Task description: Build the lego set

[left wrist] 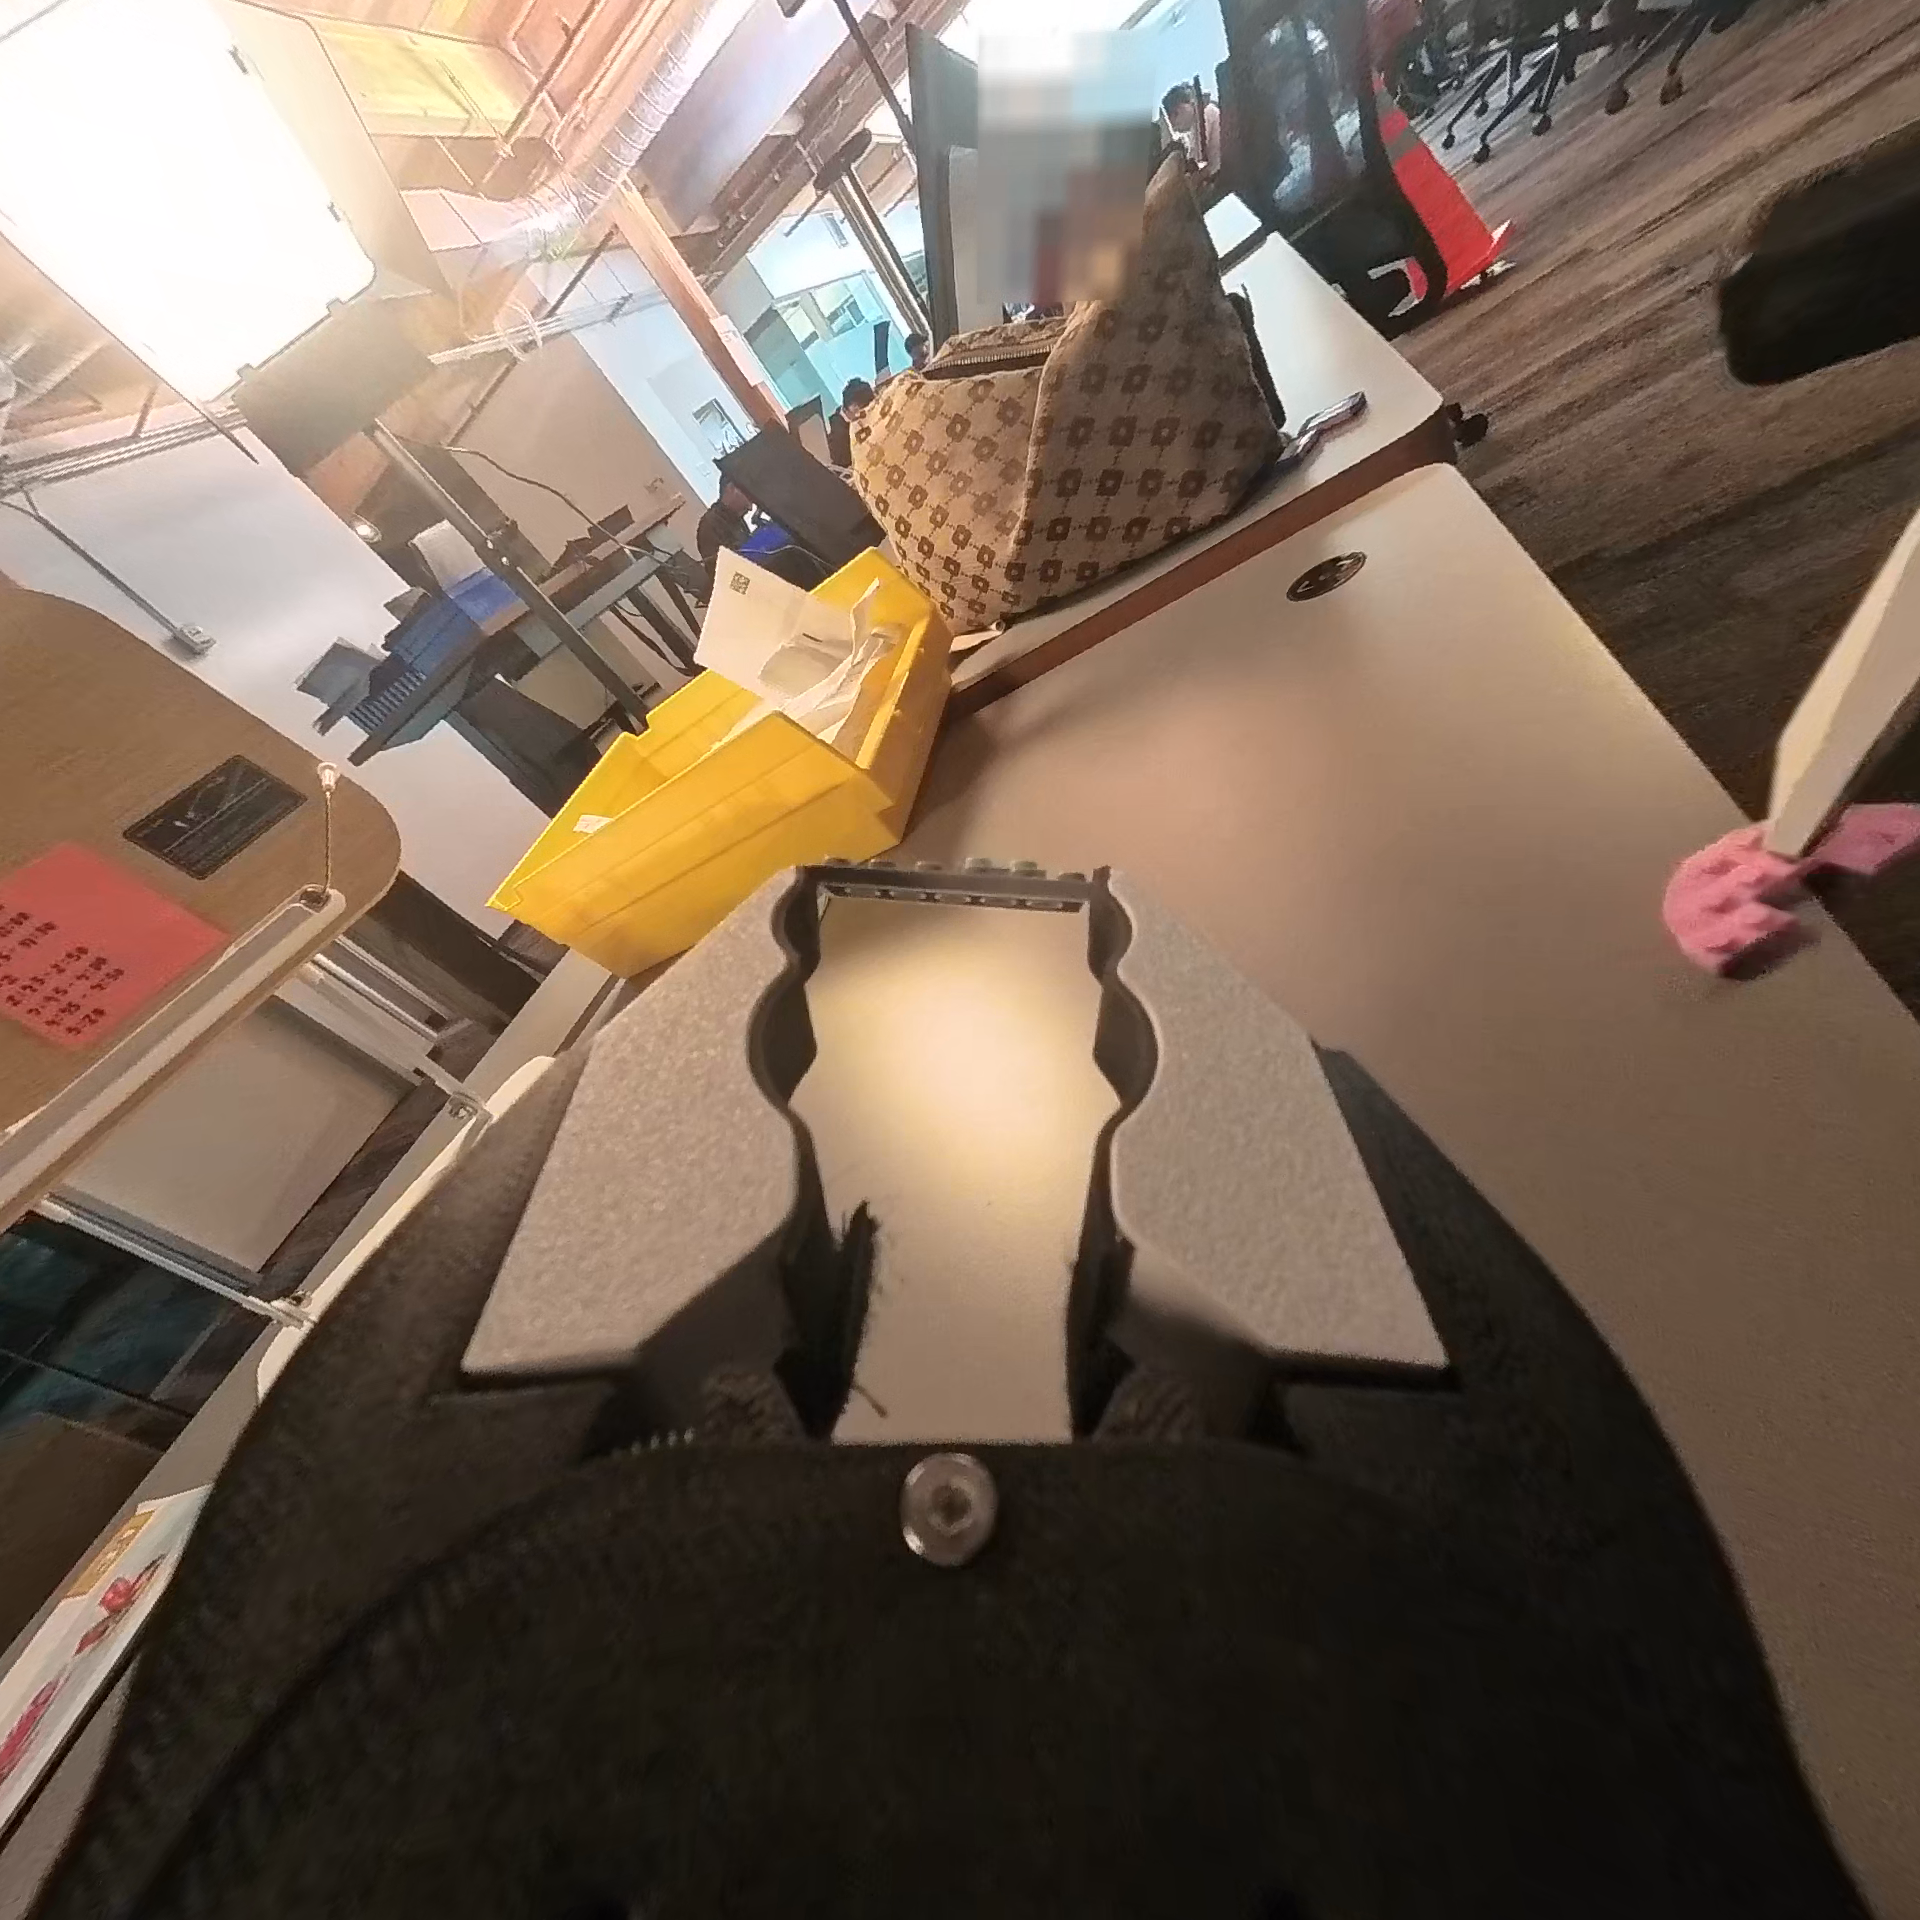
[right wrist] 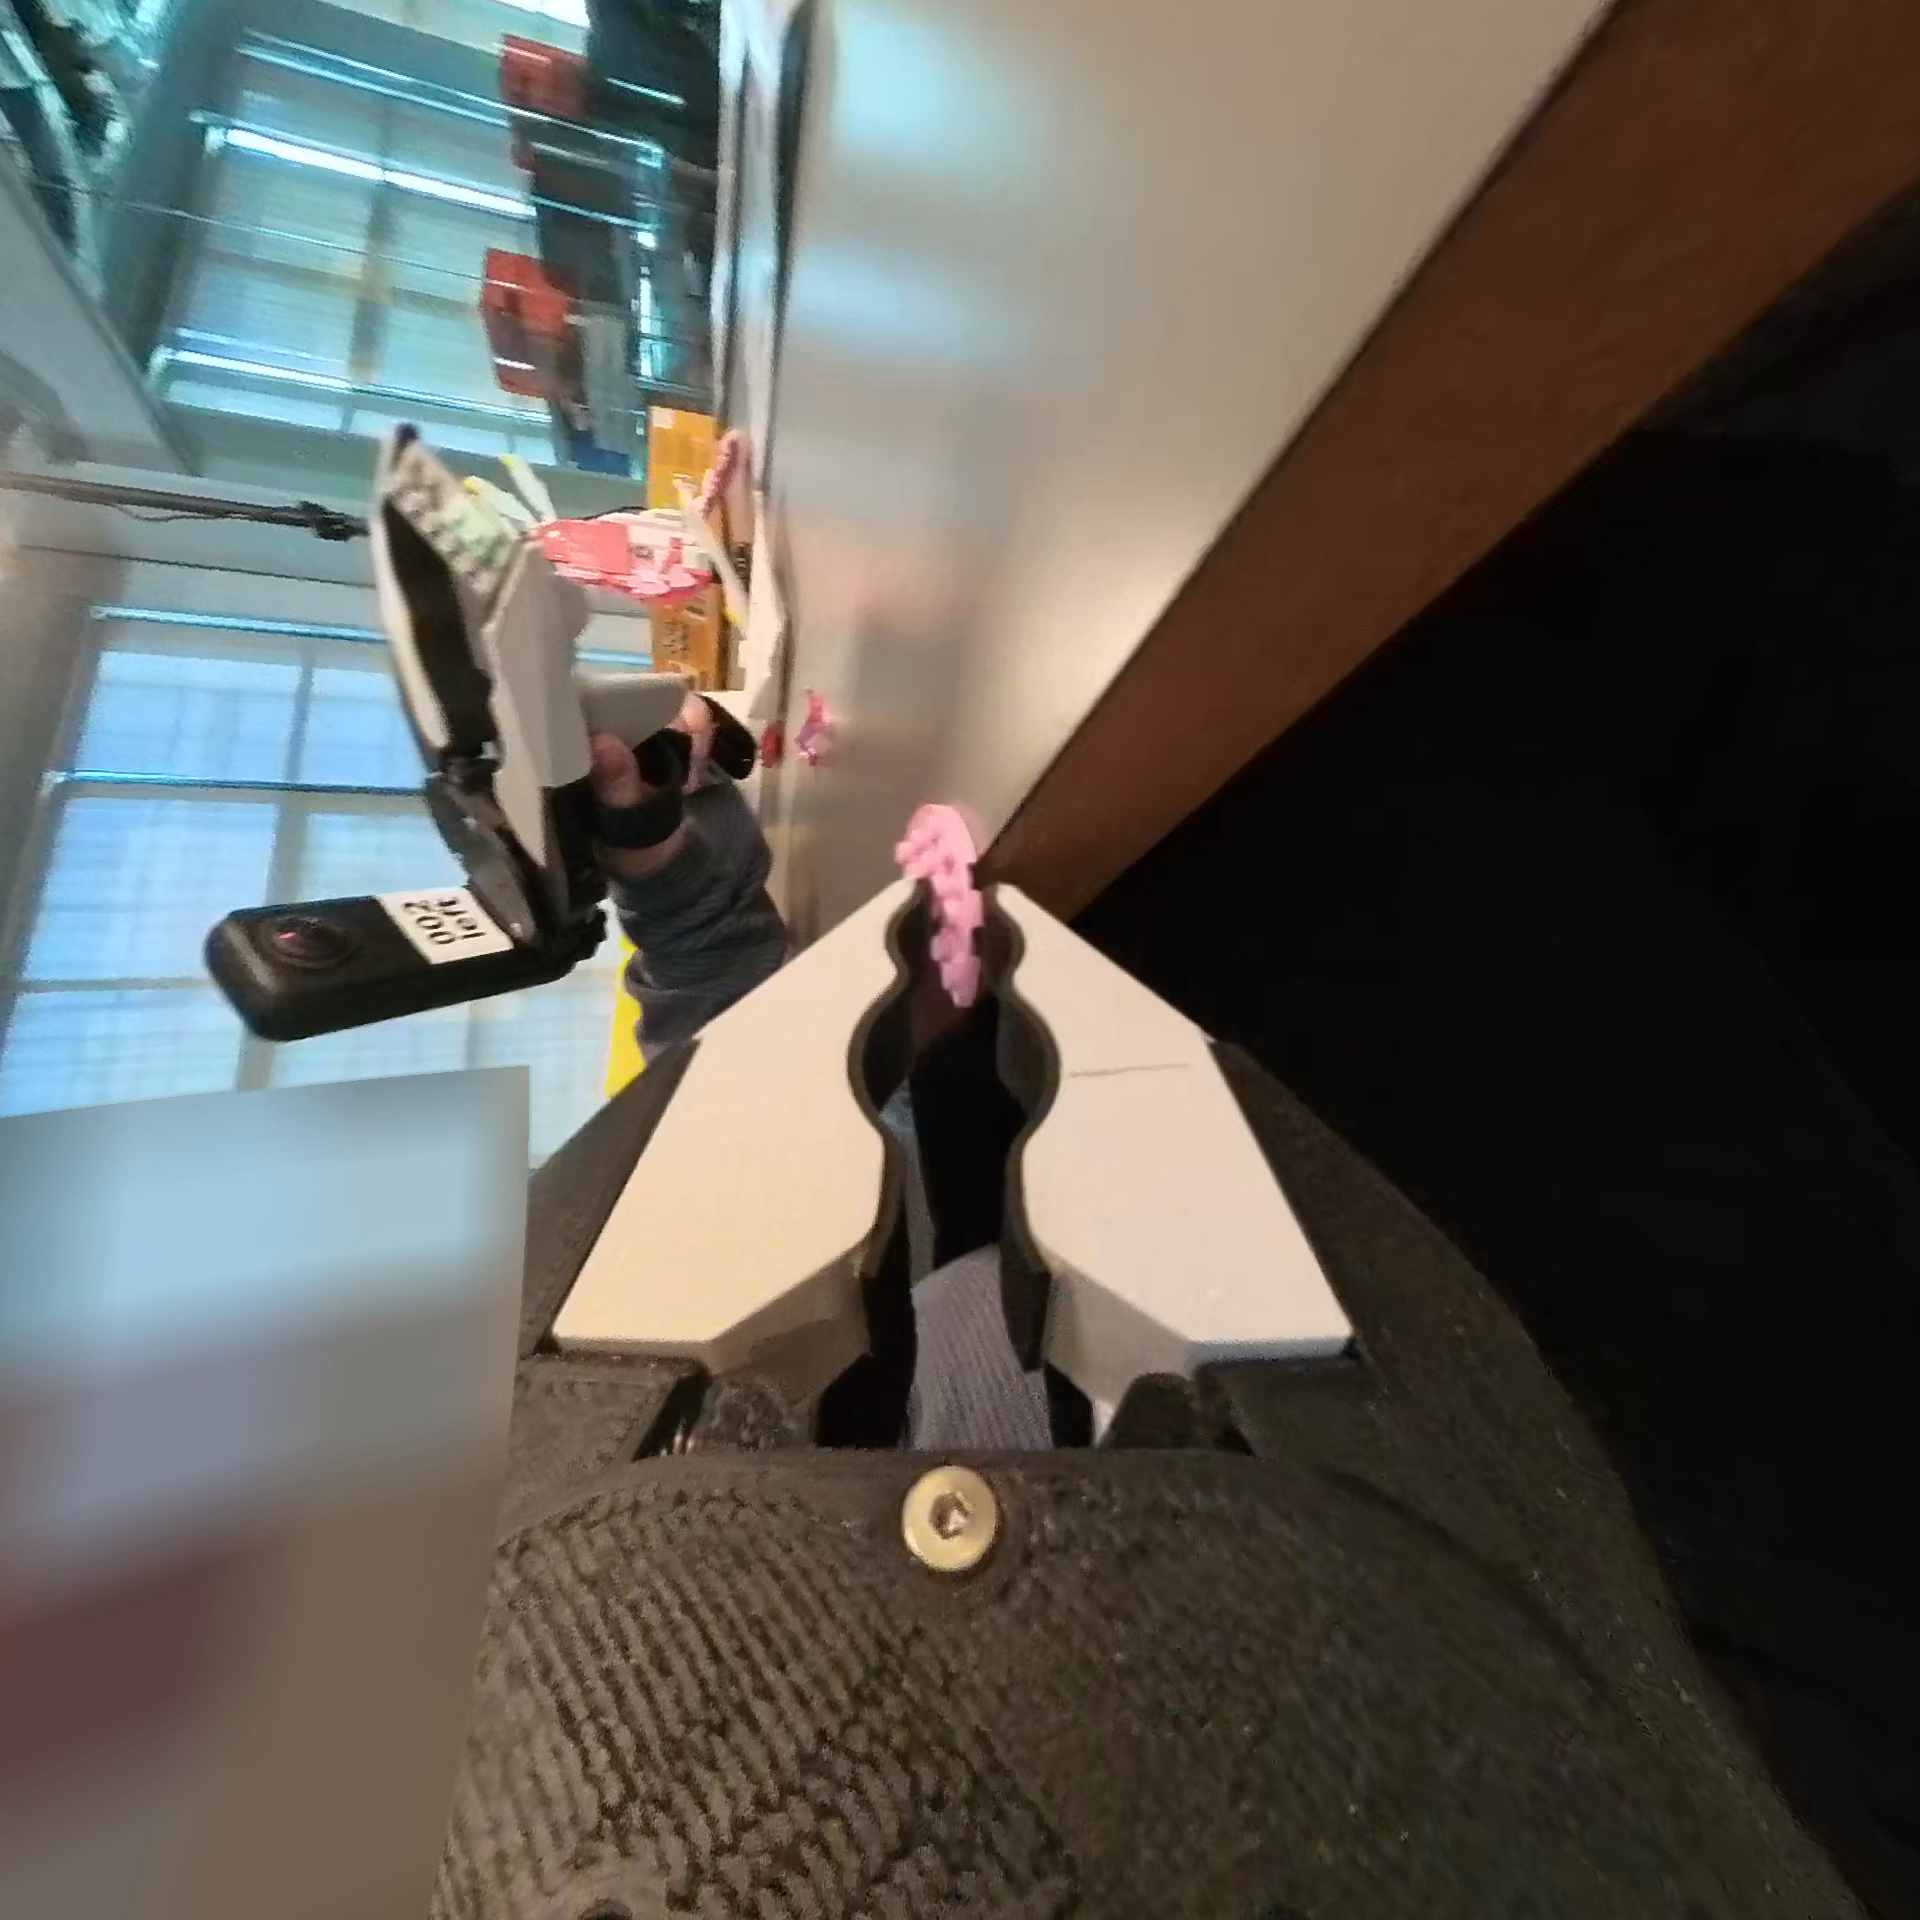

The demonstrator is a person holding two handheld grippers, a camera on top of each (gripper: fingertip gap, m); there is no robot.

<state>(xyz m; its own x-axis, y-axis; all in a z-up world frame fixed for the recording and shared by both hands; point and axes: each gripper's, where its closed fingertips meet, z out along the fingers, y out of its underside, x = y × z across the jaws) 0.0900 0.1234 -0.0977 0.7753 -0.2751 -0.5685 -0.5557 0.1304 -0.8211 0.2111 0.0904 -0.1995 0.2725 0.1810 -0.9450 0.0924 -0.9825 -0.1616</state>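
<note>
My left gripper (left wrist: 956,902) is shut on a thin grey studded plate (left wrist: 961,876). The plate spans crosswise between the two fingertips, above the pale table (left wrist: 1351,831). My right gripper (right wrist: 951,896) is shut on a small pink studded piece (right wrist: 940,868), which sticks out past the fingertips near the table's brown edge (right wrist: 1299,540). In the left wrist view the same pink piece (left wrist: 1735,914) shows at the right, pinched under a finger of the right gripper (left wrist: 1839,675). In the right wrist view the left gripper (right wrist: 416,488) shows farther off, held by a gloved hand (right wrist: 644,769).
A yellow bin (left wrist: 727,810) with papers stands beyond the left gripper, and a patterned bag (left wrist: 1060,468) behind it. A wooden board with a red sticker (left wrist: 156,831) is at the left. Small pink and red pieces (right wrist: 816,727) and a white build (right wrist: 764,613) lie on the table.
</note>
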